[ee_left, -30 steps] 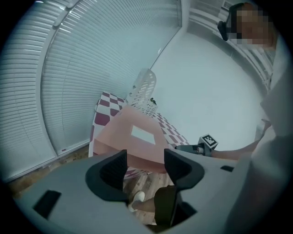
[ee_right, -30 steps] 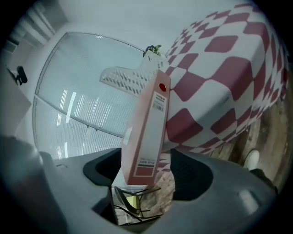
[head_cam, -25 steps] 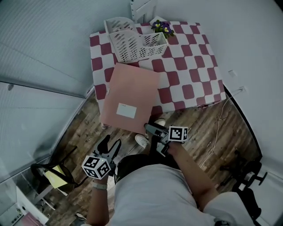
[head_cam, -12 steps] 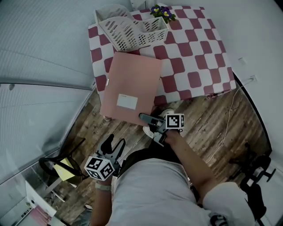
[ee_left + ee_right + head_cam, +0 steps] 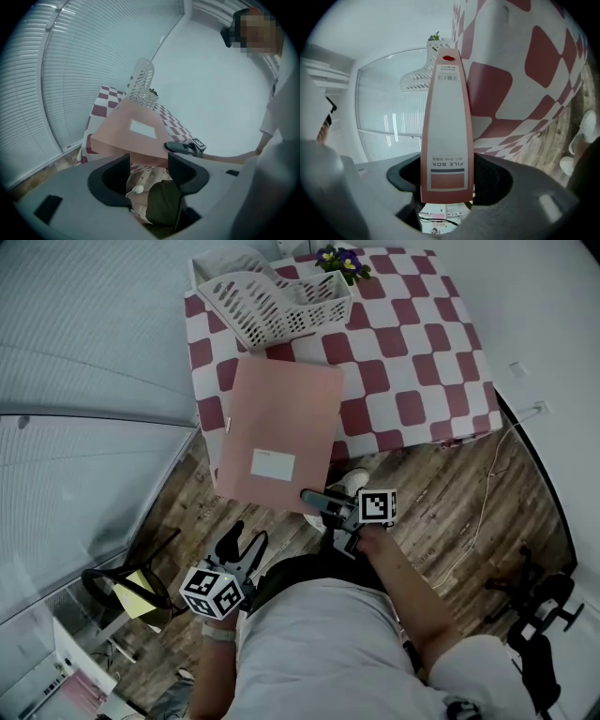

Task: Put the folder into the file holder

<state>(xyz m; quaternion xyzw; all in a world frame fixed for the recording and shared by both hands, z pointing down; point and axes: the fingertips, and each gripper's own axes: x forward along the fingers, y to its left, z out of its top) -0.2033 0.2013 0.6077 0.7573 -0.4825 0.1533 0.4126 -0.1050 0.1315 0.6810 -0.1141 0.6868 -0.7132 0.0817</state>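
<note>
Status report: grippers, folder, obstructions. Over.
Left gripper open, empty. Right gripper closing on spine of pink cardboard folder overhanging checkered table edge. White mesh file holder behind it, nothing between.

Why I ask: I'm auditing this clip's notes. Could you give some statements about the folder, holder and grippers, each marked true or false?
The pink rectangular folder stands inside the white perforated plastic file holder. False: it lies flat on the red-and-white checked table, overhanging the near edge.
The right gripper has the folder's near edge between its closing fingers. True.
The left gripper grips the folder too. False: its fingers are apart and empty, over the wooden floor.
Purple flowers stand beside the file holder. True.
</note>
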